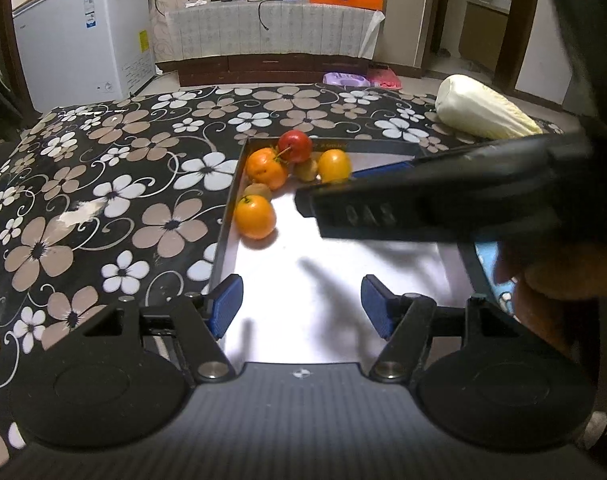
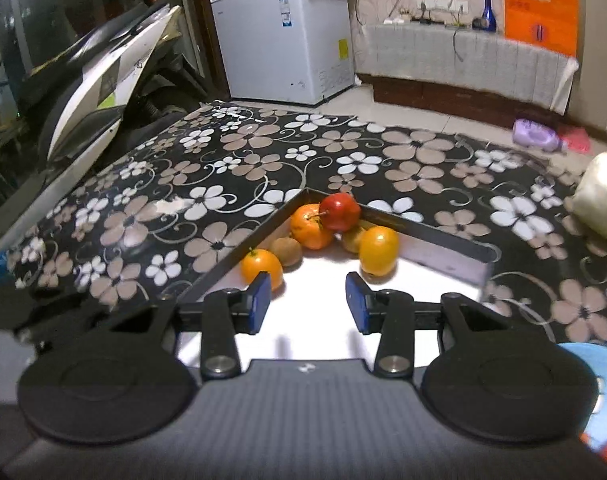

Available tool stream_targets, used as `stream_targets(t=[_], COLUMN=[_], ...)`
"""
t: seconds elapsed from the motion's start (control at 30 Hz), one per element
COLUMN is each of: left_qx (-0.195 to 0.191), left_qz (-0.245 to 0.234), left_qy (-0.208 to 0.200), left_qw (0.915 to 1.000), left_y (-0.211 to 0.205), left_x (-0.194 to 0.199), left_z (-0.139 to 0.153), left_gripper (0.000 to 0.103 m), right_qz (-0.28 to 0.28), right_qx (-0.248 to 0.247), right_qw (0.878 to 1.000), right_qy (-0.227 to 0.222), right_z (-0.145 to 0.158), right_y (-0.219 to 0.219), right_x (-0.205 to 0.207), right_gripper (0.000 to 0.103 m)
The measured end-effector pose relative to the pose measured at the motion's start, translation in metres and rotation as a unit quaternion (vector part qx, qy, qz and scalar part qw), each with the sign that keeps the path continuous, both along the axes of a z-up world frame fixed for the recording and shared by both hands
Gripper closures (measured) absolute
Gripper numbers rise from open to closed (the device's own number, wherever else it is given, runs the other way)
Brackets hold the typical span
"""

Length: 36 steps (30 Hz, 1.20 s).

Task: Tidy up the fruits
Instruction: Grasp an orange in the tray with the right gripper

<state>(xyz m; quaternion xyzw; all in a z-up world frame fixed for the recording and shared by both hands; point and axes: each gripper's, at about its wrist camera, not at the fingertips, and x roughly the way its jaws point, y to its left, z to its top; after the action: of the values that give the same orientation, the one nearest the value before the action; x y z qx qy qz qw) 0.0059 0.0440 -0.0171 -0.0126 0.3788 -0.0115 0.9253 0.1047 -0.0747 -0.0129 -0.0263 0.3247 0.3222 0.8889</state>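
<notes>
In the left wrist view the right gripper [image 1: 443, 204] crosses the frame as a dark blur; its fingertips cannot be made out, and it hides the tray's [image 1: 223, 240] far right corner and part of one orange [image 1: 333, 165]. A hand [image 1: 551, 284] at the right edge is blurred and cut off. Two brownish fruits [image 1: 306, 169] sit half hidden behind the oranges, too small to name. In the right wrist view the cabbage [image 2: 601, 204] is cut by the right edge, and a blue thing [image 2: 595, 380] low right is blurred beyond telling.
</notes>
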Motion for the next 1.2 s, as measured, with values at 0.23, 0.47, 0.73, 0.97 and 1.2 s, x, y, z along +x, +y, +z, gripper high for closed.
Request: stream_targets(t=[0.23, 0.47, 0.73, 0.97, 1.2], left_qx=[-0.013, -0.008, -0.016, -0.017, -0.023], left_qz=[-0.016, -0.033, -0.035, -0.029, -0.002], left_qy=[0.004, 0.009, 0.011, 0.002, -0.021], left_qw=[0.9998, 0.9994, 0.9992, 0.9994, 0.9995], left_y=[0.015, 0.015, 0.016, 0.017, 0.019], left_x=[-0.005, -0.01, -0.008, -0.001, 0.023], left_z=[-0.001, -0.004, -0.003, 0.0, 0.01], left_gripper=[0.033, 0.032, 0.032, 0.032, 0.032], right_qz=[0.065, 0.087, 0.077, 0.056, -0.016], right_qx=[-0.043, -0.093, -0.098, -0.081, -0.028], right_qw=[0.996, 0.992, 0.992, 0.995, 0.999], right_qy=[0.03, -0.003, -0.007, 0.002, 0.014], right_z=[-0.015, -0.023, -0.025, -0.012, 0.01], right_y=[0.029, 0.062, 0.068, 0.046, -0.015], right_x=[0.009, 0.006, 0.016, 0.013, 0.007], right_gripper=[0.059, 0.059, 0.07, 0.07, 0.07])
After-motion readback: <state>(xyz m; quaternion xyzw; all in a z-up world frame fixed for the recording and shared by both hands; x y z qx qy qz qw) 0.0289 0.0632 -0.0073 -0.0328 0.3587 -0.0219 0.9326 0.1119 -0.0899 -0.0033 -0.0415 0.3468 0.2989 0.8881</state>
